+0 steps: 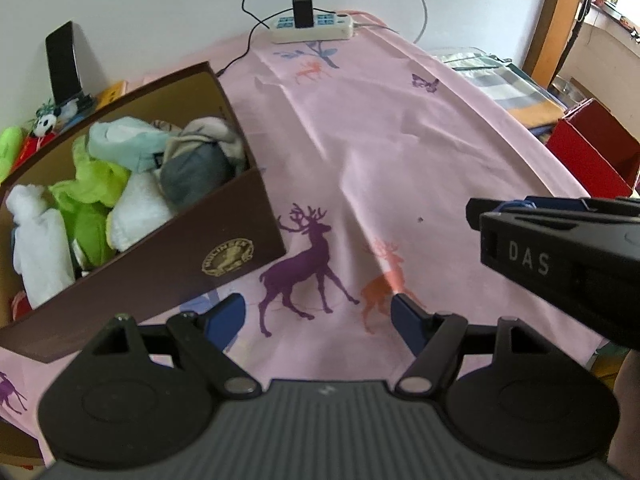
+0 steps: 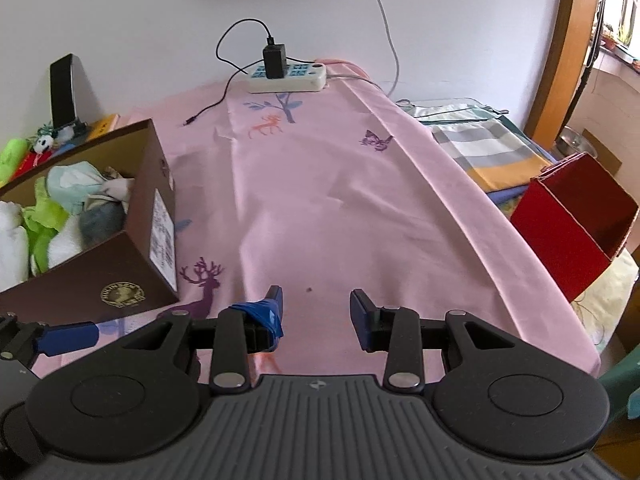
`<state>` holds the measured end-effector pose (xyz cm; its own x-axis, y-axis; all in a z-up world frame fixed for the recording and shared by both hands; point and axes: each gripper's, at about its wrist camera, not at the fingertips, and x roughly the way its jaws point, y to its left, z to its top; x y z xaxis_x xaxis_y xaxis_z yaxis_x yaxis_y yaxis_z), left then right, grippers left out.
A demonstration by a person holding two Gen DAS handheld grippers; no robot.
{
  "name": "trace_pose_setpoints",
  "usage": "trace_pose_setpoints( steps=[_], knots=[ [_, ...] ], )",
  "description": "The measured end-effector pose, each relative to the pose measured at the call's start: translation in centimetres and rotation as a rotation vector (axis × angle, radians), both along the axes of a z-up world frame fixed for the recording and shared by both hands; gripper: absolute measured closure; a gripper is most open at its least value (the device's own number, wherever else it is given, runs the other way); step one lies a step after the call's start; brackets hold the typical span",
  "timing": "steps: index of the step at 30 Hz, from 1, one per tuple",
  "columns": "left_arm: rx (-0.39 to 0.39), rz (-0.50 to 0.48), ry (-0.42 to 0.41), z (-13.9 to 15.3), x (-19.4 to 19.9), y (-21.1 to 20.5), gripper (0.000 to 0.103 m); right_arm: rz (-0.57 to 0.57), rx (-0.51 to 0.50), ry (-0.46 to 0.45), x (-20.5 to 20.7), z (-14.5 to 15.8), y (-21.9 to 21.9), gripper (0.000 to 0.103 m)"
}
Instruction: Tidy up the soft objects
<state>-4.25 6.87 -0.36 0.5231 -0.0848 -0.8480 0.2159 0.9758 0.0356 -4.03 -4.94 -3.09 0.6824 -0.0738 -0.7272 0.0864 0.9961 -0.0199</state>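
At the left edge of the pink deer-print cloth [image 2: 360,200] sits the brown box [image 1: 168,264], and the soft things are in it: white towels [image 1: 36,240], a lime-green cloth [image 1: 92,204], a pale mint piece [image 1: 124,140] and a grey bundle [image 1: 192,176], heaped close together and touching. No soft item lies loose on the cloth, so the sorting looks nearly or fully done. The left gripper [image 1: 318,314] hovers just beside the box's near right corner with its jaws wide apart and nothing between them. The right gripper [image 2: 316,308] hangs over the middle of the near edge, jaws likewise spread and empty. If anything remains, it is to press the heap down below the box rim, coming in from above so the box wall is not nudged. Far back, a power strip [image 2: 286,76] with a charger and trailing cable lies at the far edge, well apart. Off the right edge stand a red box [image 2: 572,224] and folded checked fabric [image 2: 492,148].
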Motion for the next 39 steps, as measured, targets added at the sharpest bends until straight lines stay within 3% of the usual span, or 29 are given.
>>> trace_pose_setpoints(
  steps=[18, 31, 39],
  knots=[
    [0.039, 0.078, -0.074, 2.3, 0.1, 3.7, 0.029, 0.081, 0.002, 0.047, 1.4, 0.7, 2.9, 0.083],
    [0.072, 0.217, -0.209, 6.9, 2.1, 9.3, 0.029, 0.176, 0.028, -0.034, 3.3, 4.9, 7.7, 0.083],
    [0.075, 0.270, -0.203, 6.2, 2.6, 11.2, 0.029, 0.214, 0.037, -0.045, 3.6, 4.8, 9.9, 0.082]
  ],
)
